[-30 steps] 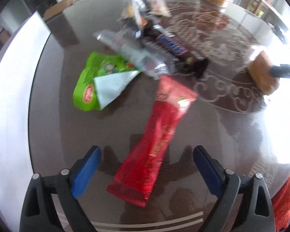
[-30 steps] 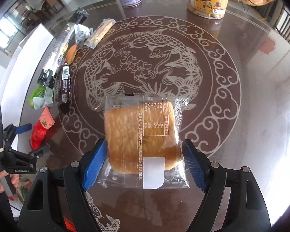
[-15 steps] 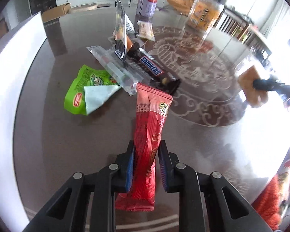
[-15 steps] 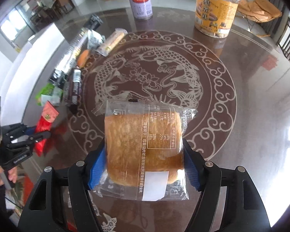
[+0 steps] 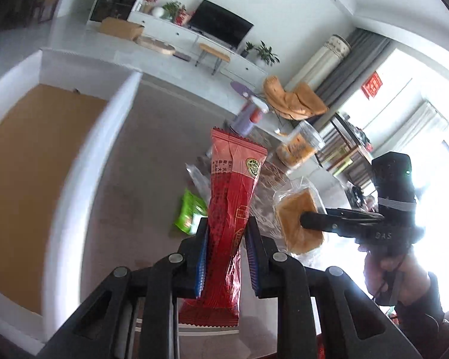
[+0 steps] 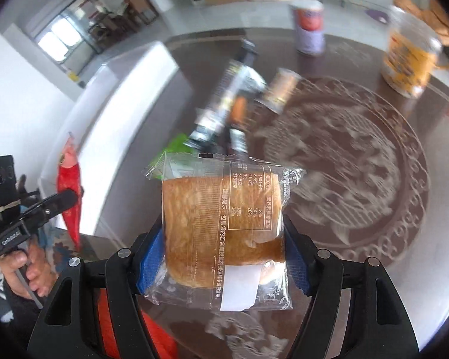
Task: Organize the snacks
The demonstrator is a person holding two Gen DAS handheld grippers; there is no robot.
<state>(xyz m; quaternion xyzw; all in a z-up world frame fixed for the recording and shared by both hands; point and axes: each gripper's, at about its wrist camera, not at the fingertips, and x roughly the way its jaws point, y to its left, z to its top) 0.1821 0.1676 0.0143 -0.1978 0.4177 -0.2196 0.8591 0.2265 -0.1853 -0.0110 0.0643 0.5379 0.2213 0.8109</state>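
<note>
Fingers of the left gripper [image 5: 226, 239] are clamped on a red snack packet [image 5: 233, 197], pads pinching it approx. mid-length, so it stands up between the jaws w/ the crimped top end high and the bottom end hanging below, clear of the table [image 5: 128, 197]. Fingers of the right gripper [image 6: 224, 257] squeeze a clear-wrapped bread slice [image 6: 221, 227] from both sides, blue pads on its edges, label side facing the camera, also lifted off the table.

Beyond the bread, near the table's left edge: a green pouch [image 6: 173, 146], a long clear-and-black pack [image 6: 224, 95] and a small tan roll pack [image 6: 281, 89], all blurred. Toward the far edge stand a purple can [image 6: 309, 30] and a clear jar [image 6: 410, 56] w/ an orange label. A white carton [image 5: 54, 155], open, brown inside, sits against the left edge.
</note>
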